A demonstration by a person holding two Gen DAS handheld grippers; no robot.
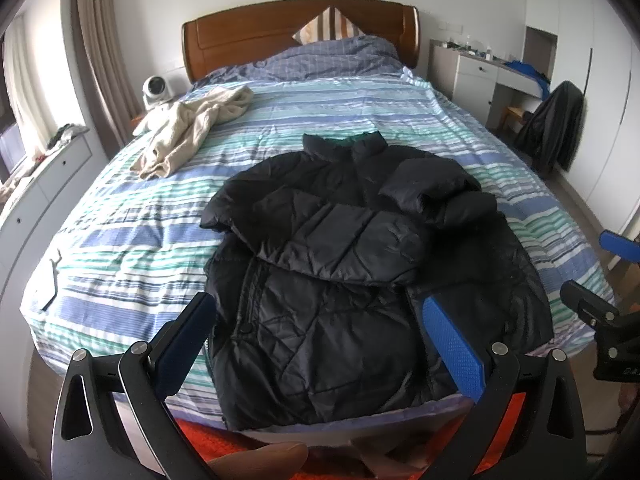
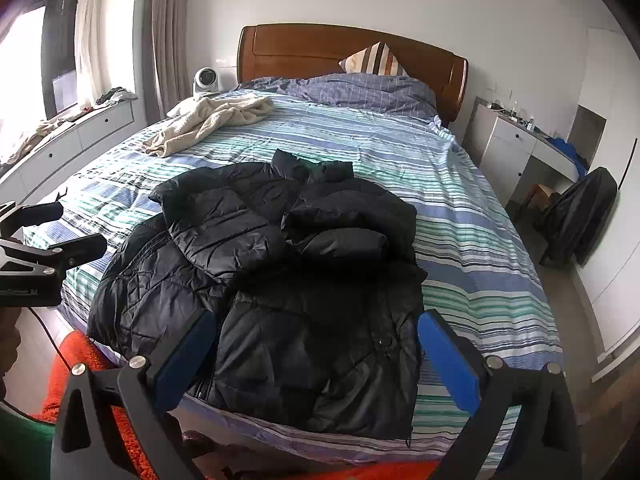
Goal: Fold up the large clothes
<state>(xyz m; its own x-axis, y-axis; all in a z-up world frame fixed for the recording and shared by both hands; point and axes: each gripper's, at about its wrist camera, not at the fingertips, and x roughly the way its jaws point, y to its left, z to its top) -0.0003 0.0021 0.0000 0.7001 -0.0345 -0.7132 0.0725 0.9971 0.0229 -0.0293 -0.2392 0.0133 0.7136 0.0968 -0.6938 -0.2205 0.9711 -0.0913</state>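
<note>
jacket beyond spread left gripper

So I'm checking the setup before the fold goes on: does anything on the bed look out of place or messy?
Mostly the beige garment, which lies crumpled in a heap near the far left corner of the bed, not laid flat. The black puffer jacket lies at the near edge, sleeves folded across its chest, the right one bunched. Both claws are open and hold nothing.

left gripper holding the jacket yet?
No, the left gripper is open above the black puffer jacket, its fingers apart with no fabric between them.
</note>
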